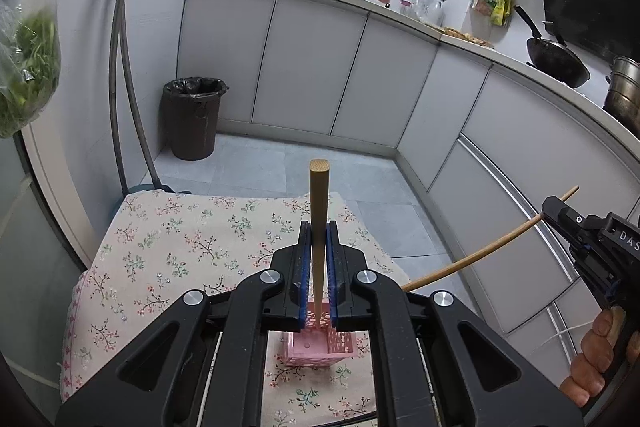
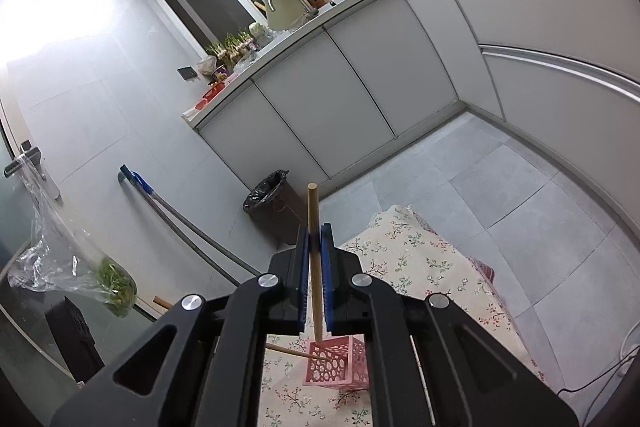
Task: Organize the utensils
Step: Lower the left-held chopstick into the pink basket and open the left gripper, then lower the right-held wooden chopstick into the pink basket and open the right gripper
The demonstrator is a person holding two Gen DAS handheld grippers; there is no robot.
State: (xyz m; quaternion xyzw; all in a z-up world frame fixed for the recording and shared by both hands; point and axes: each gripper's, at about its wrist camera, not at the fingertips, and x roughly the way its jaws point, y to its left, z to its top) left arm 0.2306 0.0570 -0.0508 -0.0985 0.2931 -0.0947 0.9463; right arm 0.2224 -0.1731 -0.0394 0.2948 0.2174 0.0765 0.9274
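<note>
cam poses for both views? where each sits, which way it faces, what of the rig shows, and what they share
Left wrist: sits behind the left gripper, looking along its fingers, down over the pink basket on the floral cloth, with cabinets beyond; shows its own jaws shut on a chopstick, plus the right gripper and hand.
Right wrist: sits behind the right gripper, tilted, facing the basket; shows its jaws shut on a second chopstick.
Shared: basket, cloth, trash bin, both chopsticks.

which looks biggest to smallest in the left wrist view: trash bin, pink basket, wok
1. trash bin
2. pink basket, partly hidden behind the tongs, and nearer the camera
3. wok
Basket and wok look close; that order is unsure.
</note>
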